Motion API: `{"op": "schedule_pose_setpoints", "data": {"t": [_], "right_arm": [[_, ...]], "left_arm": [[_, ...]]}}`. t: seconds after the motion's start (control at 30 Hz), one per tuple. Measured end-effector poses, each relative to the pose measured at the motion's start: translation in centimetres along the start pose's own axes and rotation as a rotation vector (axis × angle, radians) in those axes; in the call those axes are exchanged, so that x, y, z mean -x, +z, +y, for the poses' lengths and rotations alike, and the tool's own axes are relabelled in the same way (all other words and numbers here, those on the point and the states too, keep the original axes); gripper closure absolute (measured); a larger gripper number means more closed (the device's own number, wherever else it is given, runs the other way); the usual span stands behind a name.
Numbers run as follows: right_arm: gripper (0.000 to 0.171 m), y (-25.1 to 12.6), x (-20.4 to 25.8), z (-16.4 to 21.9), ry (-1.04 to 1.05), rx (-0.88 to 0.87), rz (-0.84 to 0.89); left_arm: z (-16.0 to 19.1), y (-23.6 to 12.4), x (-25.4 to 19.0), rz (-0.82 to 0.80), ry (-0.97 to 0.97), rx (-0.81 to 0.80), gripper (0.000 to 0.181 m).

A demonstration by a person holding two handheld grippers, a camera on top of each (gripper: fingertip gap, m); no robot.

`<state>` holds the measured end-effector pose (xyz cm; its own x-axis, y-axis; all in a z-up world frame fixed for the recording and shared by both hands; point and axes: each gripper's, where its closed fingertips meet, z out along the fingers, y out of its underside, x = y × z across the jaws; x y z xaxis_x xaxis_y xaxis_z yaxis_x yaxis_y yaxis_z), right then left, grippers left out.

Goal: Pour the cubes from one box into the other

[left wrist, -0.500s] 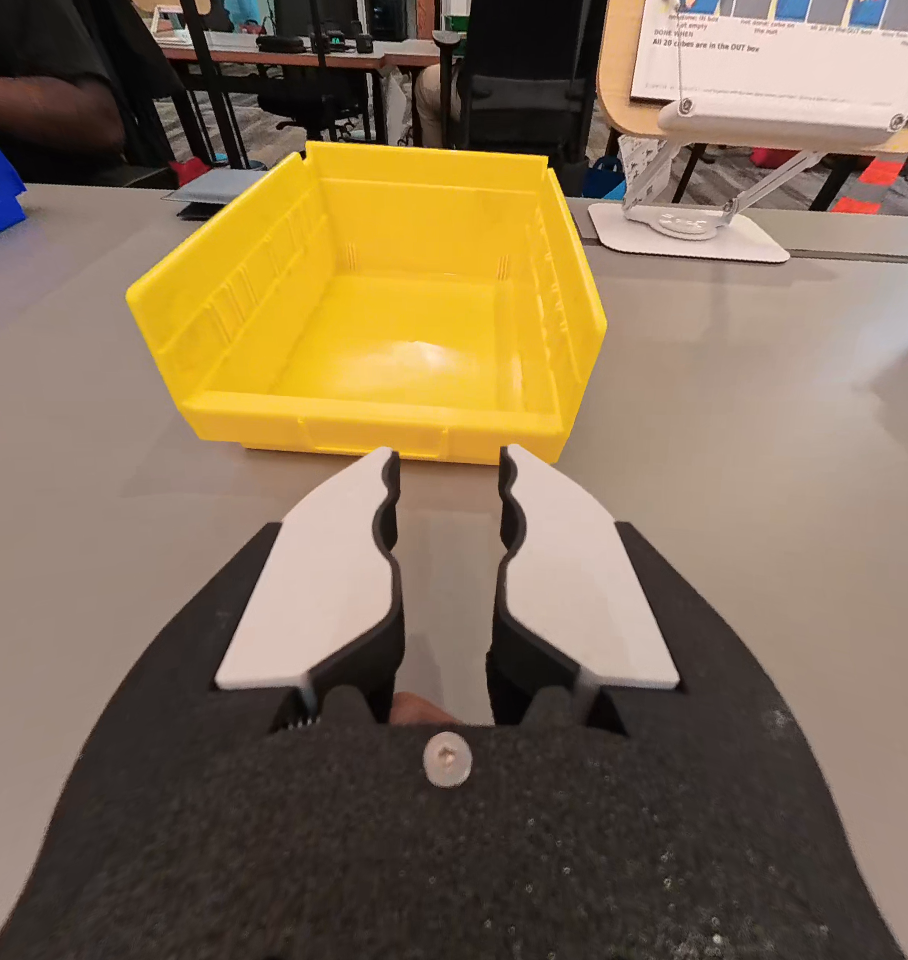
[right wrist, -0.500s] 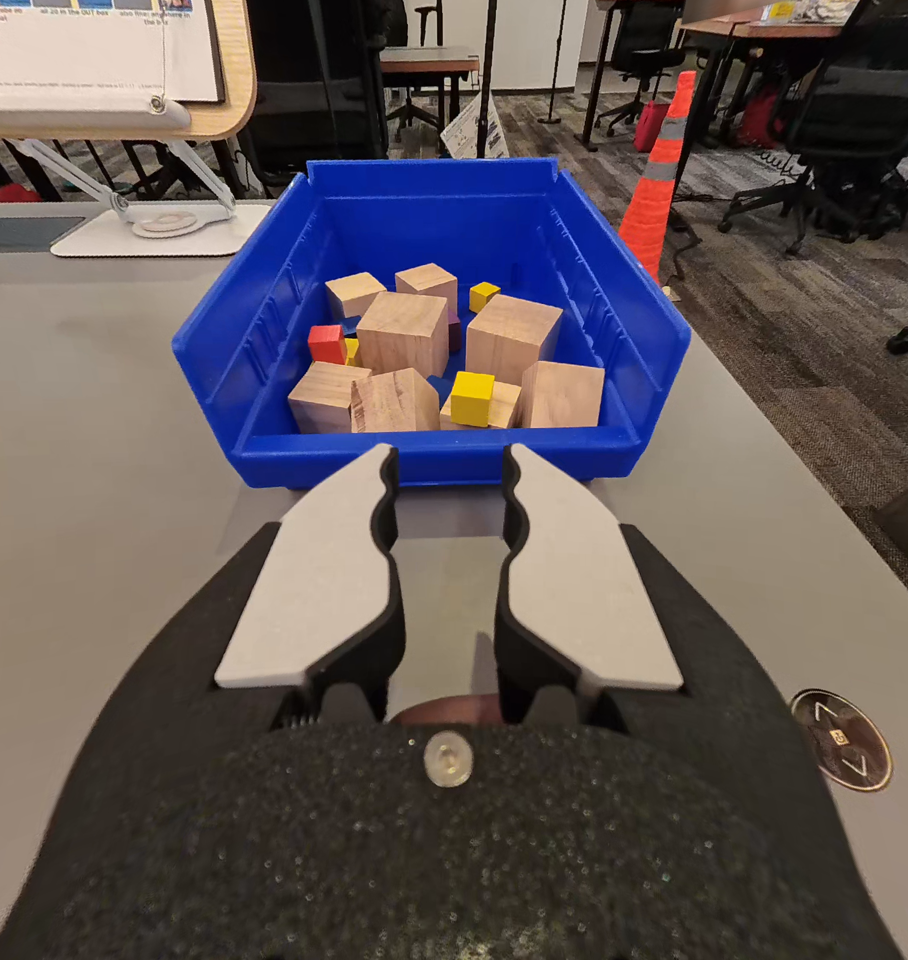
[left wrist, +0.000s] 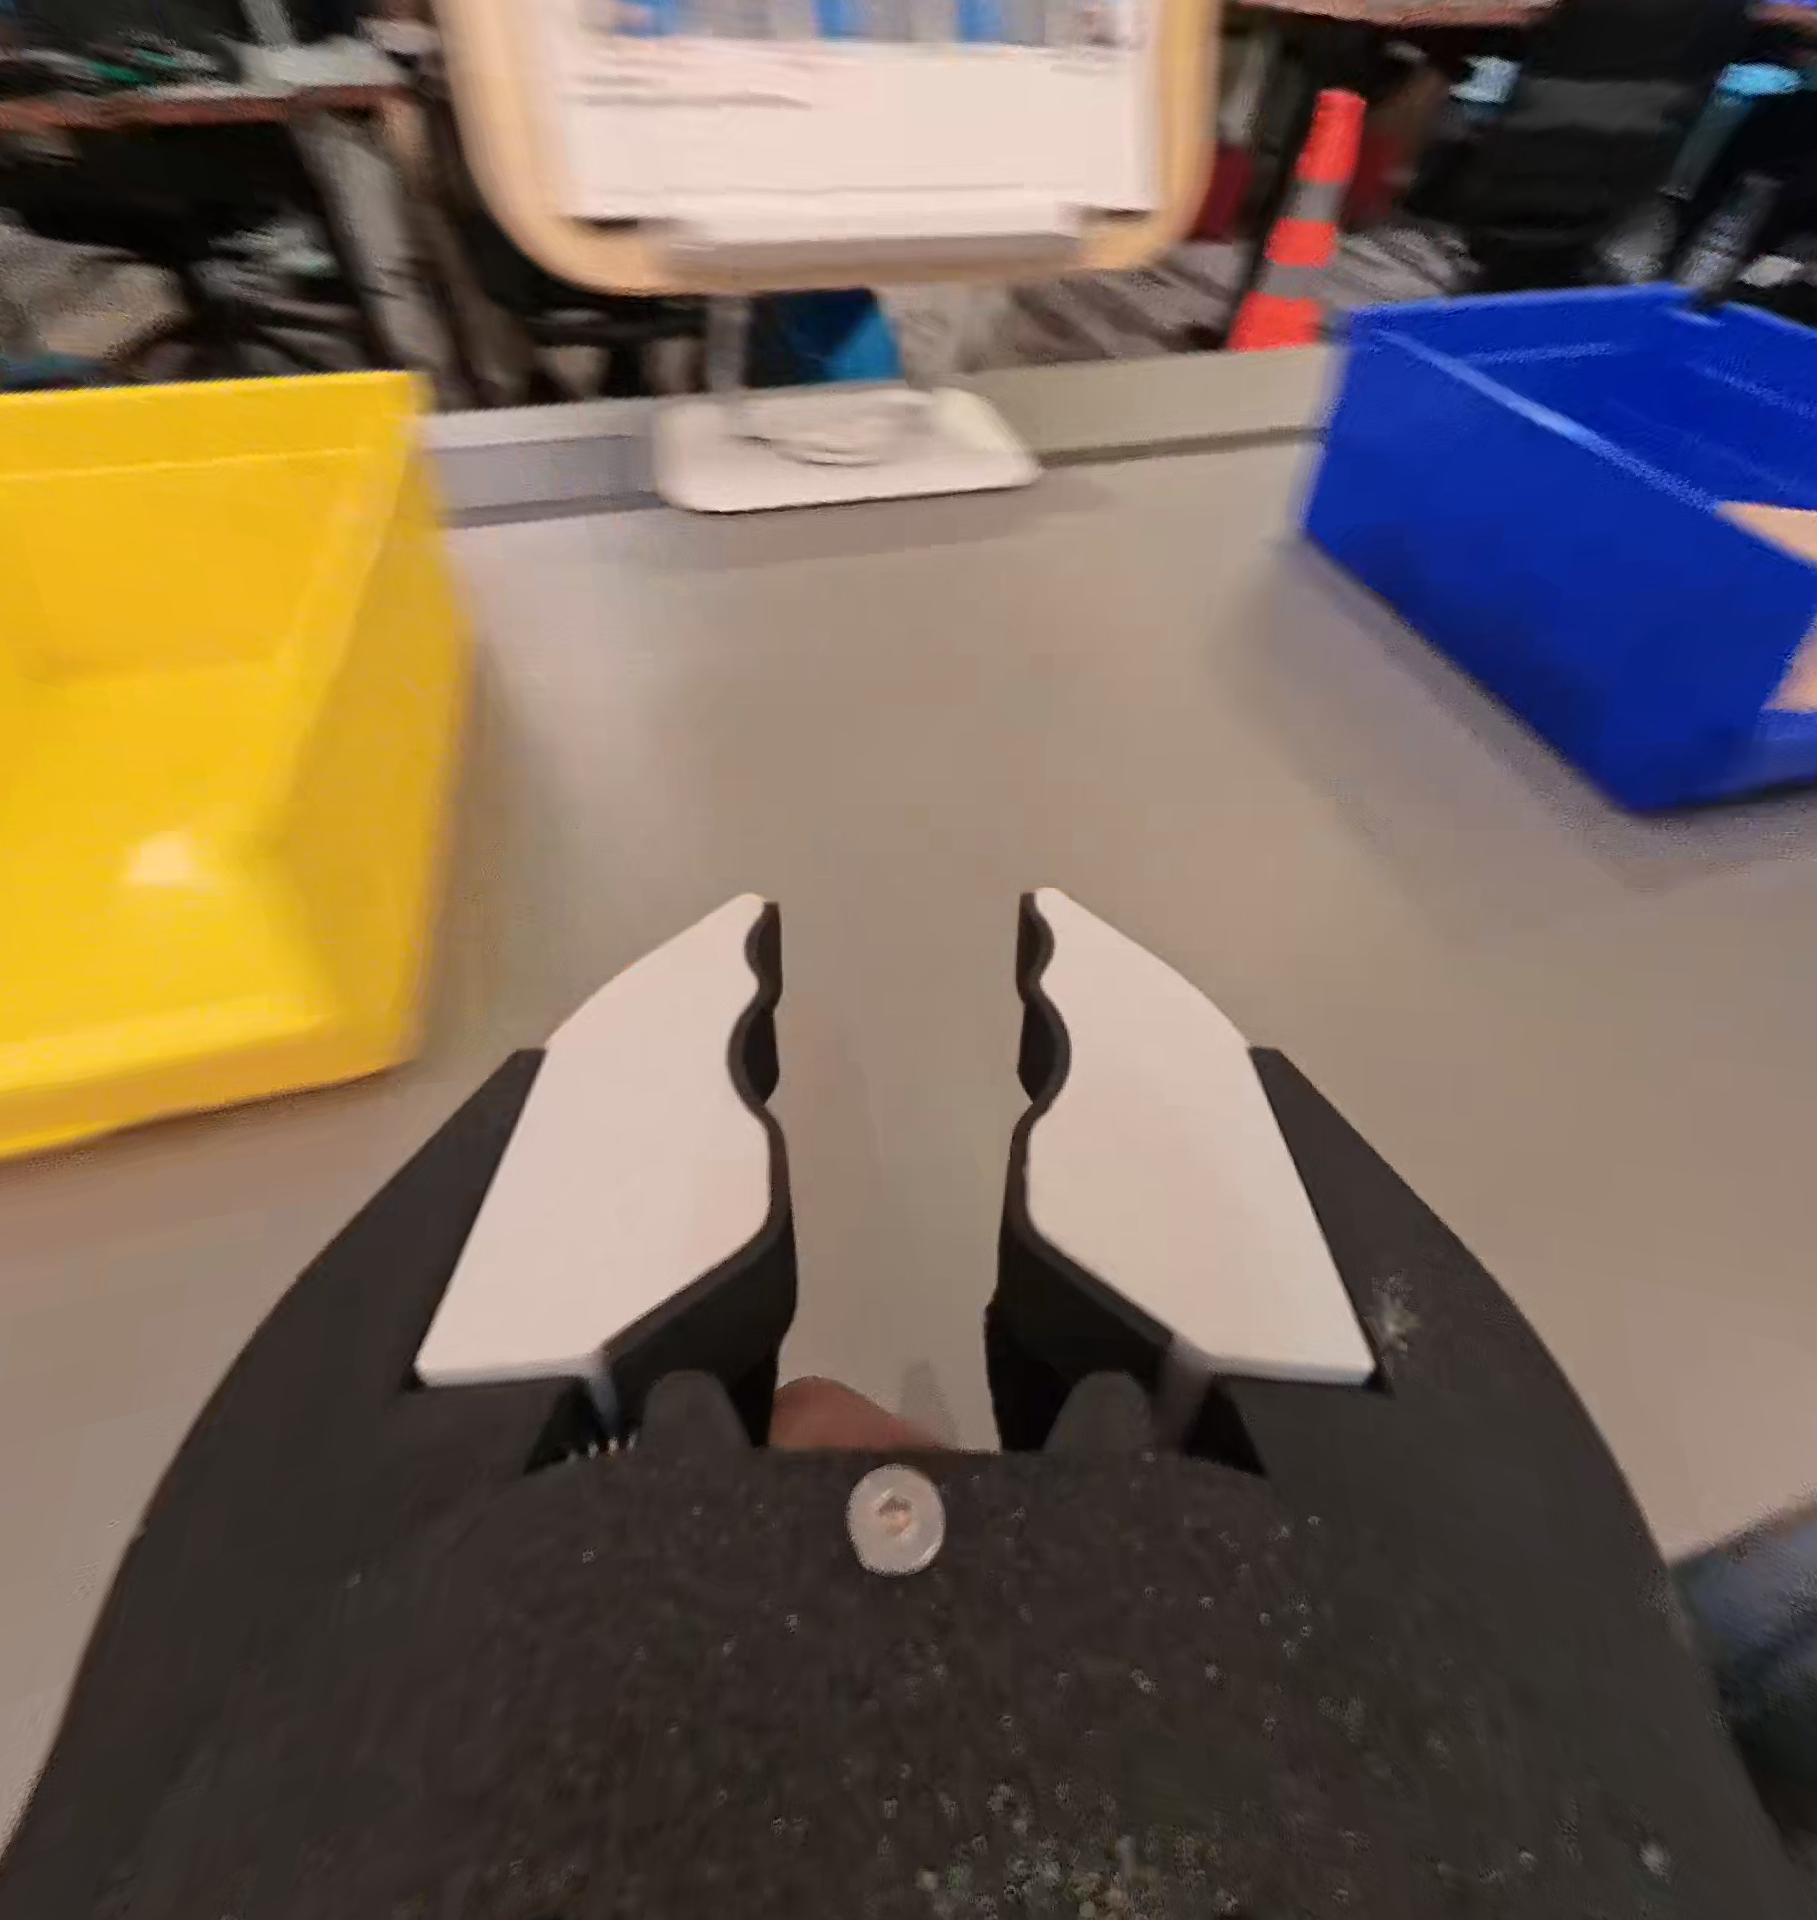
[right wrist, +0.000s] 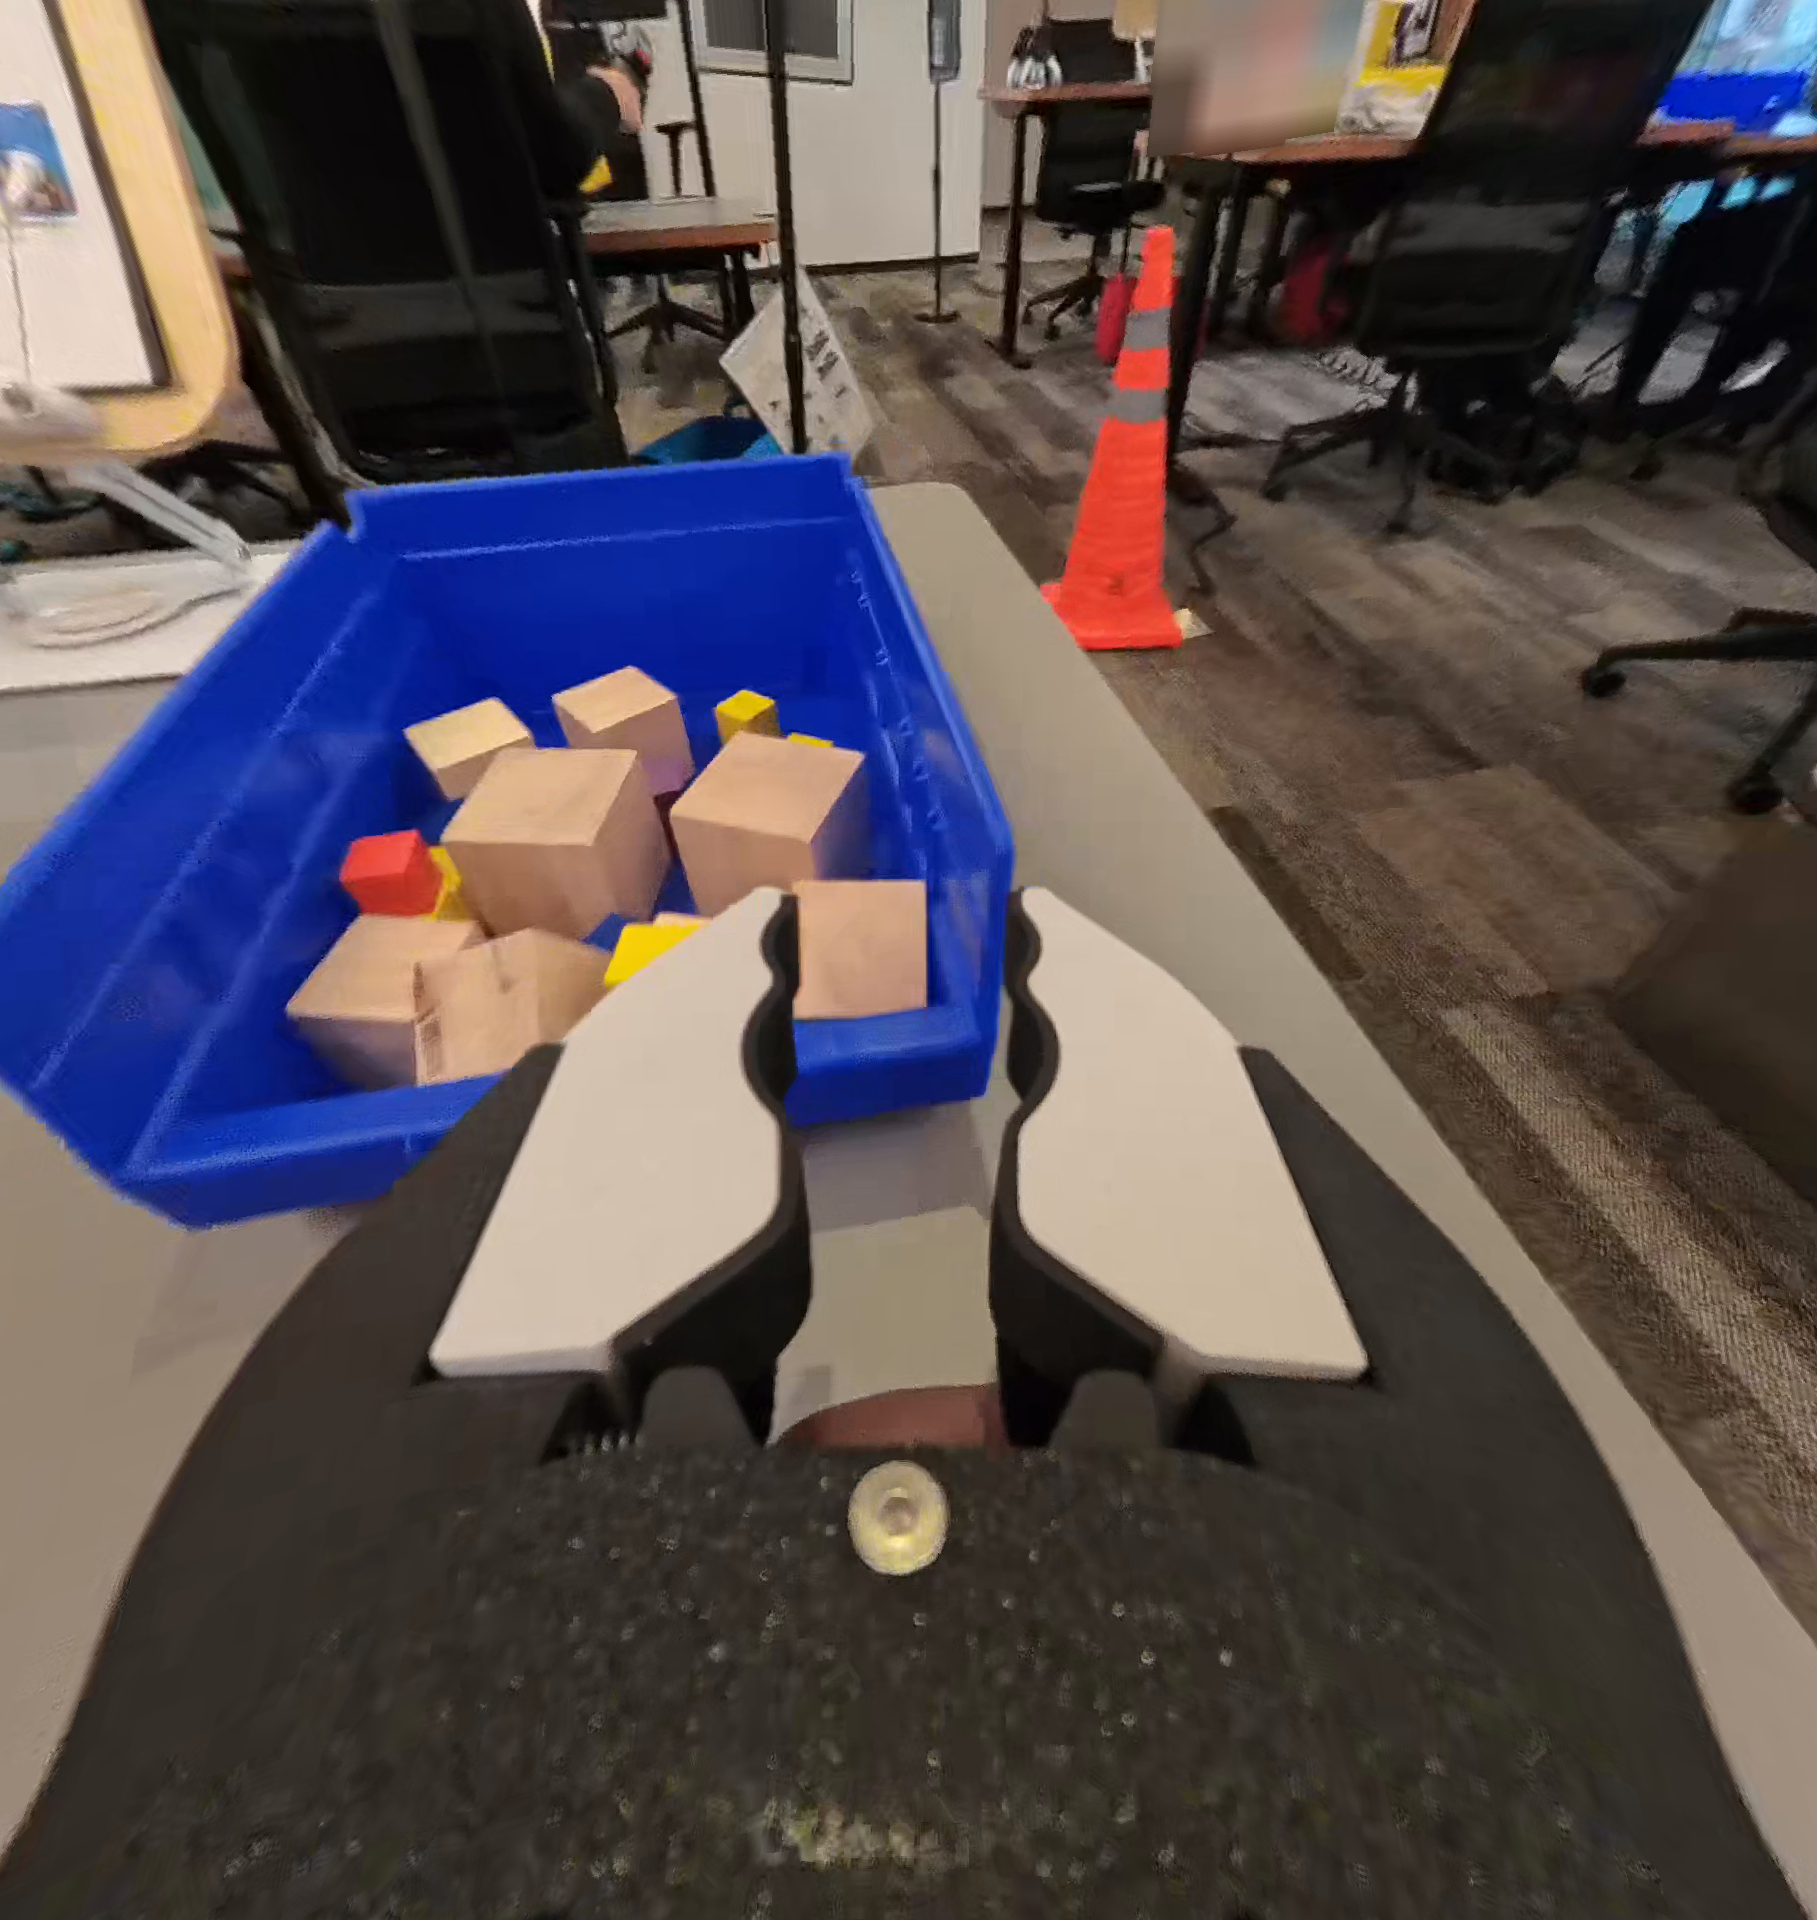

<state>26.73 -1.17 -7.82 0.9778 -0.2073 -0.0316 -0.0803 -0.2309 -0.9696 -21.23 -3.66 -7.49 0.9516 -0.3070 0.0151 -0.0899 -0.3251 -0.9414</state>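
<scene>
I've swung the right gripper (right wrist: 893, 925) onto the blue box (right wrist: 888, 1060) corner, jaws wide; cubes (right wrist: 561, 831) unpoured.

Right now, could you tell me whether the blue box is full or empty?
Partly full: the blue box holds wooden cubes and small coloured ones, flat on the table.

No legible text — the instruction sheet (left wrist: 852, 114) on the tilted board is motion-blurred, the barcode-style sticker (right wrist: 428, 1023) on one wooden cube (right wrist: 488, 1003) is too small to make out, and the leaning floor sign (right wrist: 800, 374) beyond the tabletop (right wrist: 1091, 790) can't be resolved.
</scene>
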Motion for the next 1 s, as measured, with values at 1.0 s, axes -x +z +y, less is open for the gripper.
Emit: {"op": "schedule_pose_setpoints", "data": {"t": [1.0], "right_arm": [[0.168, 0.9, 11.3, -1.5, 0.114, -0.032, -0.154]], "left_arm": [[-3.8, 11.7, -15.1, -0.059, -0.079, -0.009, 0.178]]}}
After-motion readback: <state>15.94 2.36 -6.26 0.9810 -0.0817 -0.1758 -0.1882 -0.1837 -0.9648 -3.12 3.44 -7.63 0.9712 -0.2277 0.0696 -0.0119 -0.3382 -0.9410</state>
